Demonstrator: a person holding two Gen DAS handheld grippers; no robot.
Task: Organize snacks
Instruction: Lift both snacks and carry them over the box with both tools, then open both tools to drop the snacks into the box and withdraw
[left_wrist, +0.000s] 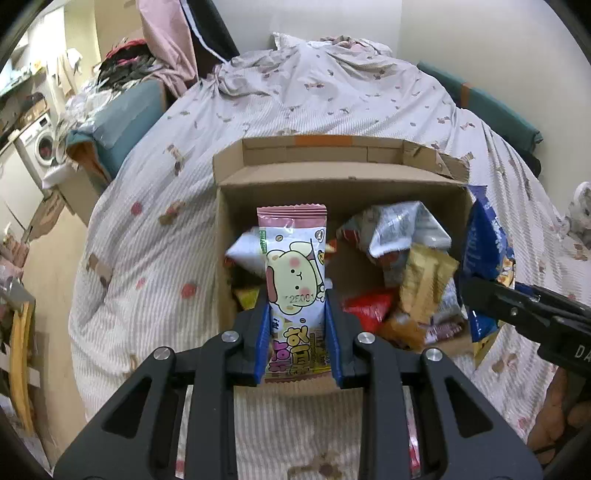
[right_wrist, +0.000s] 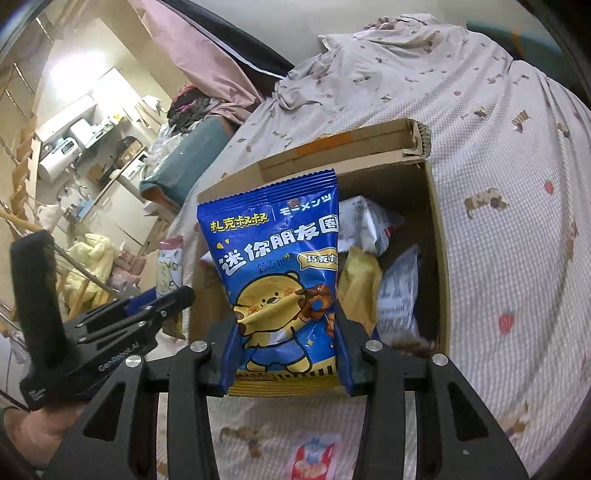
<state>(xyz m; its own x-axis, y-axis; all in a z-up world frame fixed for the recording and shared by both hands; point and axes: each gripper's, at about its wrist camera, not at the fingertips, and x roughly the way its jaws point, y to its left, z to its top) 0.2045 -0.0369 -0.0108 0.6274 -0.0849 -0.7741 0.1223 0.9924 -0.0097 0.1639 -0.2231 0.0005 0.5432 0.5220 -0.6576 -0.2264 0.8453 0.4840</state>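
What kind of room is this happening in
Most likely a small studio flat or a bedroom open to a utility area. A bed with a rumpled printed sheet fills the view and bears the cardboard box of snacks. A washing machine stands at the far left, beside piled clothes.

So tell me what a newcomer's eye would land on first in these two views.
First, the two packets held up close to the lenses: the left gripper is shut on a pink snack packet with a cartoon puppy, and the right gripper is shut on a blue snack bag with a yellow bear. Behind both sits an open cardboard box on the patterned bedspread, already holding a jumble of other wrappers.
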